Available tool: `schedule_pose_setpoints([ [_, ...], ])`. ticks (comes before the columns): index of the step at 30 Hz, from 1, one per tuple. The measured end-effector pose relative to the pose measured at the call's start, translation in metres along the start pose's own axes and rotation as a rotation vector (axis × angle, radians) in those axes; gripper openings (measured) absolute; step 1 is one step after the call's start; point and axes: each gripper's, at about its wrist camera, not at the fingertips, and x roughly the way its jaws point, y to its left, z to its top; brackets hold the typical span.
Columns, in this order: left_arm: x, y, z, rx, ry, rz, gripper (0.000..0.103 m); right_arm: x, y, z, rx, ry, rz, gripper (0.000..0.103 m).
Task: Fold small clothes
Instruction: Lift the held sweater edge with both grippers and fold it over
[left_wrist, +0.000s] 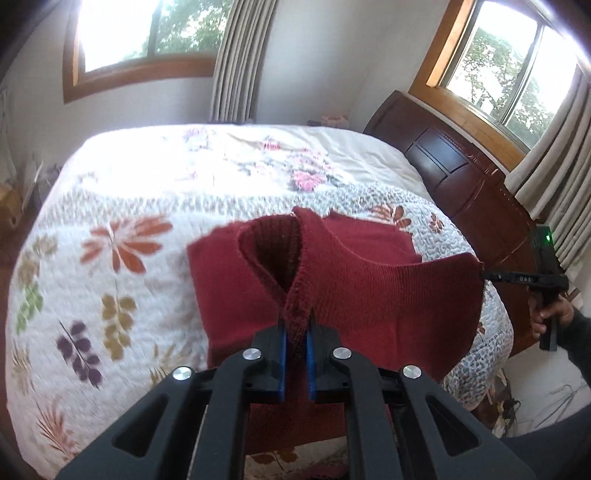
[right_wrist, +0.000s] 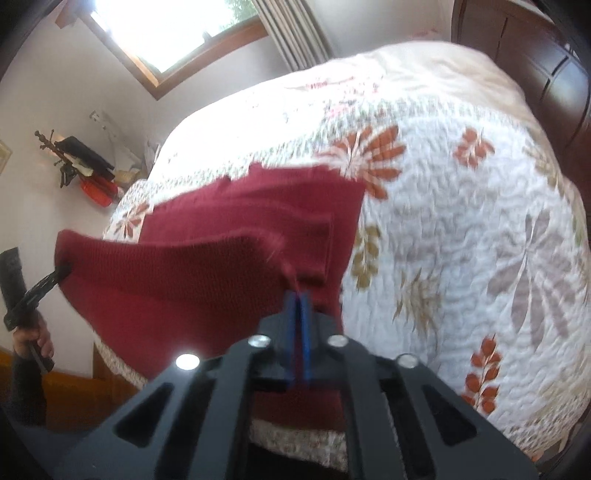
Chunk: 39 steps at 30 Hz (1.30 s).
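Black linkage arms fill the bottom of the left wrist view, and between their blue pads the left gripper (left_wrist: 295, 326) pinches a ribbed edge of the dark red knitted garment (left_wrist: 354, 295), the jaws narrowed onto a thick fold of cloth. From that pinch the knit rises into an open loop at frame centre, then stretches as a taut raised band to the right edge, where the right gripper (left_wrist: 487, 275) clamps its far corner; a hand (left_wrist: 550, 314) in a dark sleeve grips that tool's handle, and a green light glows on its top. The rest of the garment lies flat on the floral quilt (left_wrist: 147, 206) behind the loop. A dark wooden headboard (left_wrist: 461, 177) stands at upper right, below a window (left_wrist: 509, 62). In the right wrist view, blurred, the right gripper (right_wrist: 299, 299) shows its pads almost together on a thin corner of the cloth. Only this view shows the left gripper (right_wrist: 62, 271) from outside at the left edge, biting the other corner, with a coat stand (right_wrist: 74, 162) at the wall beyond.
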Motion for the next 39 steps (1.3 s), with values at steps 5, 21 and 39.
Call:
schedule_pose_setpoints([
  [5,0.005,0.0,0.024,0.048,-0.007,-0.002,0.008,0.01,-0.009,0.041,0.034,-0.003,0.03,0.0],
  [21,0.06,0.045,-0.001,-0.039,0.138,0.011,0.008,0.119,-0.025,0.012,-0.008,0.194,-0.022,0.038],
  [39,0.072,0.048,-0.001,-0.031,0.182,0.024,0.008,0.137,-0.016,0.018,-0.074,0.208,-0.026,0.024],
])
